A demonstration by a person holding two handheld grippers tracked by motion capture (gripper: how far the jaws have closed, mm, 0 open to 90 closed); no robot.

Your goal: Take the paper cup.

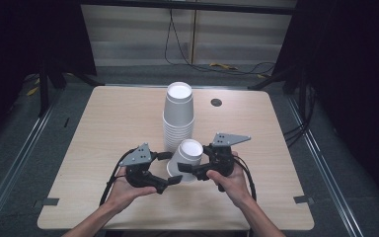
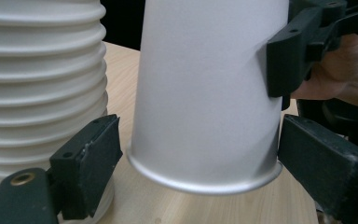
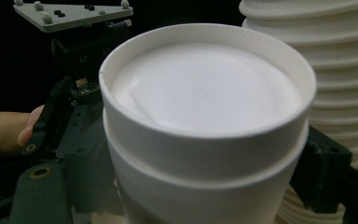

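An upside-down white paper cup (image 1: 187, 154) hangs tilted just above the table, in front of a tall stack of upside-down white cups (image 1: 178, 118). My right gripper (image 1: 197, 160) is shut on this cup (image 3: 205, 116), one jaw on each side of its wall, and a ridge circles the wall below the base. My left gripper (image 1: 170, 168) stands around the cup's lower rim (image 2: 205, 184). Its jaws are apart, with a small gap at the left pad (image 2: 91, 163). The right gripper's jaw (image 2: 289, 60) presses the cup's side higher up. The stack (image 2: 37, 84) is close on the left.
The light wooden table (image 1: 108, 128) has a dark round cable hole (image 1: 216, 102) behind the stack. Both hands come in at the near edge. Black curtains and floor rails flank the table, and cables lie on the floor beyond it.
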